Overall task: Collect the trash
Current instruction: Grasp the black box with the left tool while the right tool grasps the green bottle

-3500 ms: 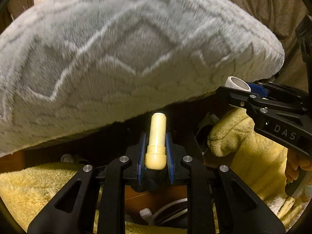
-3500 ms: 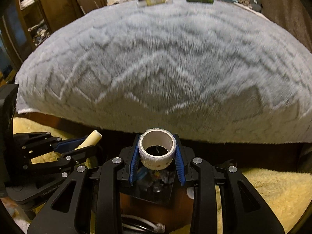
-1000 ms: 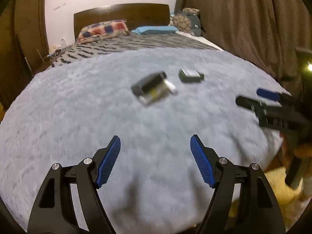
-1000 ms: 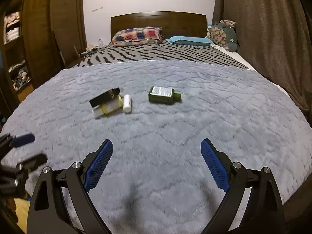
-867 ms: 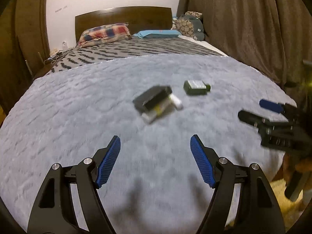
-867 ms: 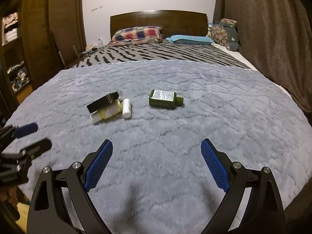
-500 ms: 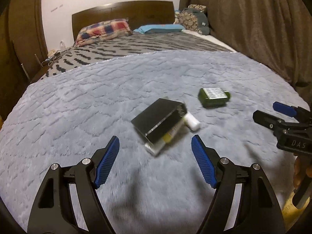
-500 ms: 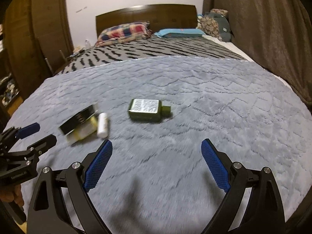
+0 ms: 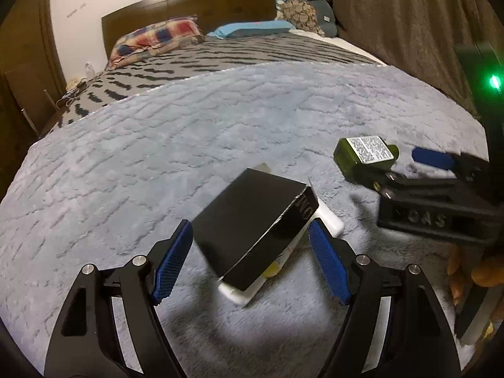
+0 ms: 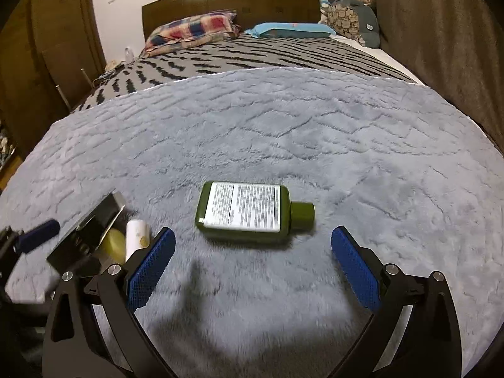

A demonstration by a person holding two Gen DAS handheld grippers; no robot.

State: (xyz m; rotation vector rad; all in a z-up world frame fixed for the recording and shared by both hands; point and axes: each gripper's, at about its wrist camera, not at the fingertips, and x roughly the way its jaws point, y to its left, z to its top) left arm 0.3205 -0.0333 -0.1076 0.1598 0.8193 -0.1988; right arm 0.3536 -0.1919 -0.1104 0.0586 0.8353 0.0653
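A black box [image 9: 255, 223] lies tilted on a white-and-yellow tube [image 9: 277, 267] on the grey fuzzy blanket [image 9: 157, 145]. My left gripper [image 9: 250, 261] is open, its blue pads on either side of the box without touching it. A green bottle with a white label [image 10: 249, 212] lies on its side just ahead of my open right gripper [image 10: 252, 267]. The bottle also shows in the left wrist view [image 9: 365, 156], beside the right gripper. The box [image 10: 91, 233] and a small white tube [image 10: 137, 236] show at the left of the right wrist view.
The bed continues behind with a zebra-striped cover [image 10: 267, 53], pillows [image 10: 192, 30] and a wooden headboard [image 10: 230, 0]. Brown curtains [image 10: 441, 31] hang on the right. A wooden wardrobe [image 10: 47, 47] stands on the left.
Both grippers let go of a yellow tube and a tape roll below the bed edge, rose over the blanket, and have closed in on the box and the green bottle.
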